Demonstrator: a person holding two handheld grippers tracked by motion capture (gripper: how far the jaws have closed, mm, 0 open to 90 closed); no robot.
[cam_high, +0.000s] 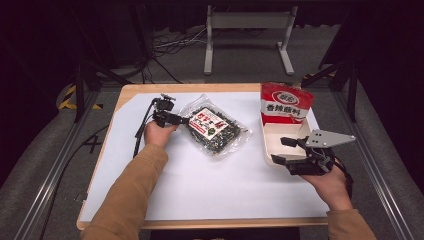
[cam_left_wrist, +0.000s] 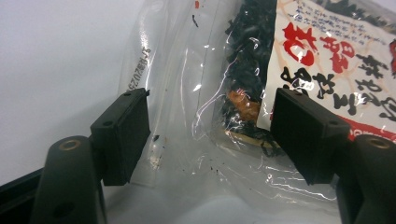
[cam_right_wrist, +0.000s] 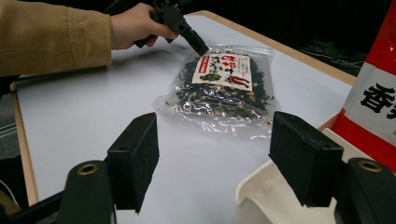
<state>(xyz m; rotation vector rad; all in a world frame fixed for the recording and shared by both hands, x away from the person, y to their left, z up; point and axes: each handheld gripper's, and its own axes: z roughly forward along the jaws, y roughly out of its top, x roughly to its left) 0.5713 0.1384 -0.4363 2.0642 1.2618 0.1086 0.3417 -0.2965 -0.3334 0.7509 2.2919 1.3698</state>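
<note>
- Right gripper (cam_high: 286, 150), nearest, at the table's right edge: jaws wide apart, holding nothing, poised over the near-left corner of the white rectangular plastic tray (cam_high: 280, 137); one pad (cam_right_wrist: 303, 156) hangs above the tray's rim.
- Tray looks to hold nothing but the red-and-white printed pouch (cam_high: 285, 102) standing at its far end.
- Left gripper (cam_high: 176, 119), mid-table toward the left edge: jaws spread wide around the left end of the clear plastic bag of dark dried seaweed (cam_high: 214, 128), pads (cam_left_wrist: 122, 135) at the film, not clamped.
- Bag lies flat on the white table (cam_high: 200, 190), centre-far, well apart from the tray.
- Judgement: early; bag not yet gripped or lifted, likely tray-bound, all transfer left.
</note>
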